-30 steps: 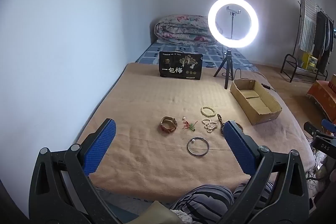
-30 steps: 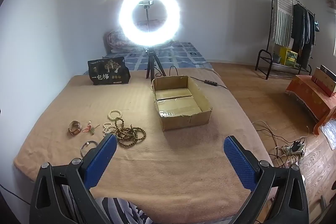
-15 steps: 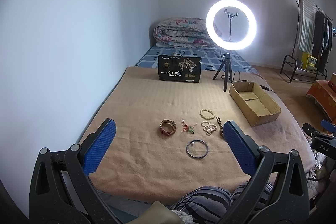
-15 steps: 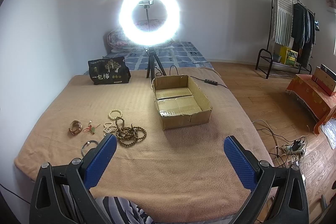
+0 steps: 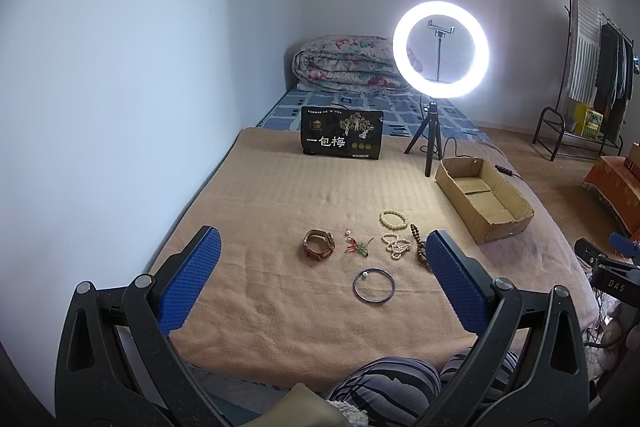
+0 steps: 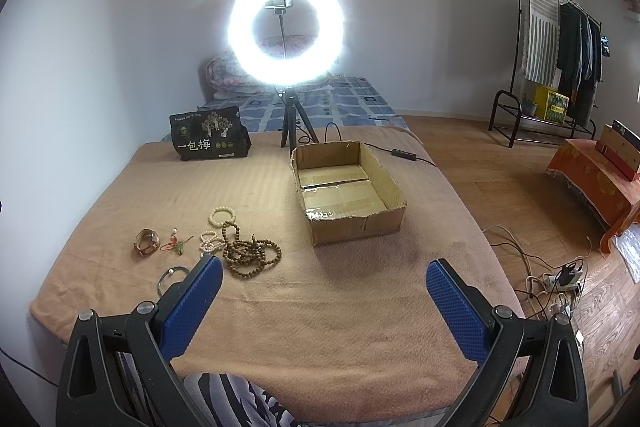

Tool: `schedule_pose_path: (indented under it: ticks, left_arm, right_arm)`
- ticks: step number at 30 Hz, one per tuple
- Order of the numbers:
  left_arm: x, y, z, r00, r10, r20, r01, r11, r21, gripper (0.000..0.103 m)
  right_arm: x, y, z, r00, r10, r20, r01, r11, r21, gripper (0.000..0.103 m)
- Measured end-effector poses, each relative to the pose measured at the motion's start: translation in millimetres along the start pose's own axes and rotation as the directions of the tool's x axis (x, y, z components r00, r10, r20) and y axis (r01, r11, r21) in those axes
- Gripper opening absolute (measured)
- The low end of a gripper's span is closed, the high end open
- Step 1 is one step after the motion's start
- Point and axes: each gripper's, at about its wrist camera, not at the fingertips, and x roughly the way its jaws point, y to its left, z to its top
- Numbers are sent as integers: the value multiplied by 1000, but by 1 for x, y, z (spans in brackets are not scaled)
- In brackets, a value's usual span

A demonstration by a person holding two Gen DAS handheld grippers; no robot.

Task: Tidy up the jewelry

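Note:
Jewelry lies on a tan blanket (image 5: 280, 195): a brown leather bracelet (image 5: 318, 249), a red and green charm (image 5: 358, 247), a metal bangle (image 5: 373, 285), a white pearl strand (image 5: 395, 245), a pale bead bracelet (image 5: 393, 219) and a brown wooden bead necklace (image 6: 250, 253). An open, empty cardboard box (image 6: 346, 187) stands to their right. My left gripper (image 5: 320, 243) is open and empty, held above the near edge in front of the jewelry. My right gripper (image 6: 324, 275) is open and empty, in front of the box.
A lit ring light on a tripod (image 6: 286, 35) and a black printed bag (image 6: 210, 141) stand at the blanket's far end. A folded quilt (image 5: 344, 65) lies behind. A wall runs along the left. Floor cables (image 6: 560, 279) and a clothes rack (image 6: 560, 39) are at right.
Both grippers stay open. The left wrist view has drifted slightly, with the jewelry and ring light sitting a little lower and nearer the centre. The right view is almost unchanged.

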Motion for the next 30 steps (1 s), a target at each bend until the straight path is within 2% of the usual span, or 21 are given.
schedule_pose_path:
  ticks: [30]
  left_arm:
    - [-3,-9,2,1000,-6,2,6,1000,-4,103]
  right_arm:
    - [2,-1,-2,1000,12,-20,-12,1000,1,103]
